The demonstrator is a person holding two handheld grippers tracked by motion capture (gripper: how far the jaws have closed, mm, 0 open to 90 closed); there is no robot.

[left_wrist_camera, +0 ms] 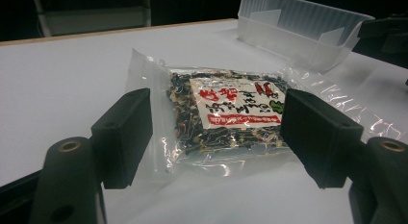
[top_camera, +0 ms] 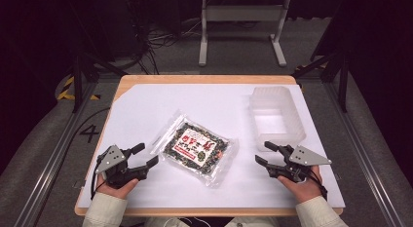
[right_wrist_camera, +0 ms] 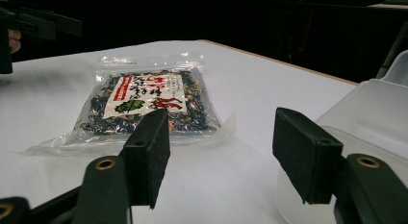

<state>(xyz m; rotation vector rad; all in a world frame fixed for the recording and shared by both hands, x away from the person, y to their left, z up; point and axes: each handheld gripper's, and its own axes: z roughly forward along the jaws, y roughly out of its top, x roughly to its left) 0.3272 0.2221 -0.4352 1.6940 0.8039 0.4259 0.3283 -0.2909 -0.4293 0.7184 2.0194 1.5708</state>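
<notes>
A clear plastic packet (top_camera: 196, 148) of dark dried food with a white and red label lies flat in the middle of the white table (top_camera: 195, 103). My left gripper (top_camera: 145, 156) rests low at the front left, open, pointing at the packet's left edge and apart from it. In the left gripper view the packet (left_wrist_camera: 226, 116) lies just beyond the empty gap between the jaws (left_wrist_camera: 216, 137). My right gripper (top_camera: 266, 153) sits at the front right, open and empty, its tips aimed left toward the packet (right_wrist_camera: 144, 104). A translucent plastic tub (top_camera: 275, 114) stands behind the right gripper.
The tub (right_wrist_camera: 370, 123) lies close beside the right gripper's outer jaw. The tub (left_wrist_camera: 303, 29) stands beyond the packet in the left gripper view. The table's wooden edge (top_camera: 204, 79) runs along the back. A white metal stand (top_camera: 241, 22) and cables are on the floor behind.
</notes>
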